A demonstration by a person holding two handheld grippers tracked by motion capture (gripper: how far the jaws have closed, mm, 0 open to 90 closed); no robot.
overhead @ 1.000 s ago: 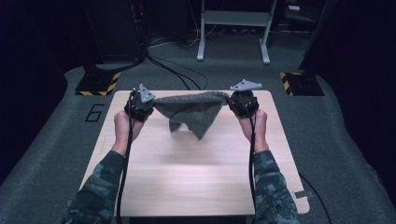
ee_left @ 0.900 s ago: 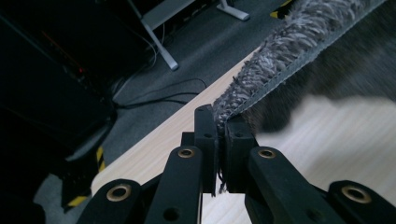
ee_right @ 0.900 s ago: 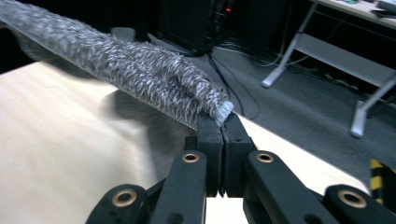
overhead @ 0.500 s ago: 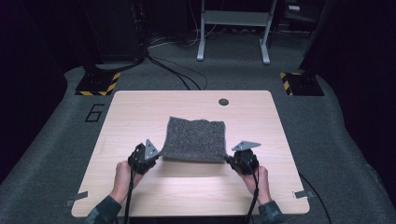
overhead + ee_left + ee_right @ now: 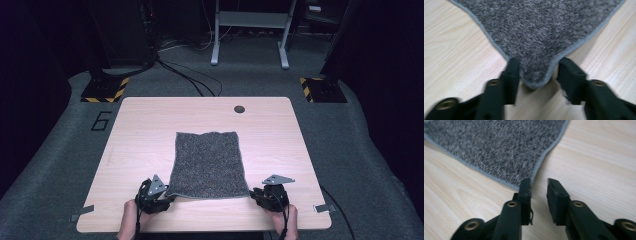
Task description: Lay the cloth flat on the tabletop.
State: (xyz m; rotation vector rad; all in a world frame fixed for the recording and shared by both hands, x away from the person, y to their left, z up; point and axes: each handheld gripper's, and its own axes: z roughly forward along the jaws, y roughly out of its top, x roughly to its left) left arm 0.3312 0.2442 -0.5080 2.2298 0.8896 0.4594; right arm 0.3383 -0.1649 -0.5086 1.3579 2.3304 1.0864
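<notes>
Each black claw (image 5: 159, 199) bears brass screws and a grey three-cornered plate

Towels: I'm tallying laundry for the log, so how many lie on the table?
1. A grey towel lies flat mid-table, its near corners by the left gripper and right gripper. Nothing seems hidden beneath it.

Grey towel (image 5: 209, 162), spread flat on table's near half
</notes>
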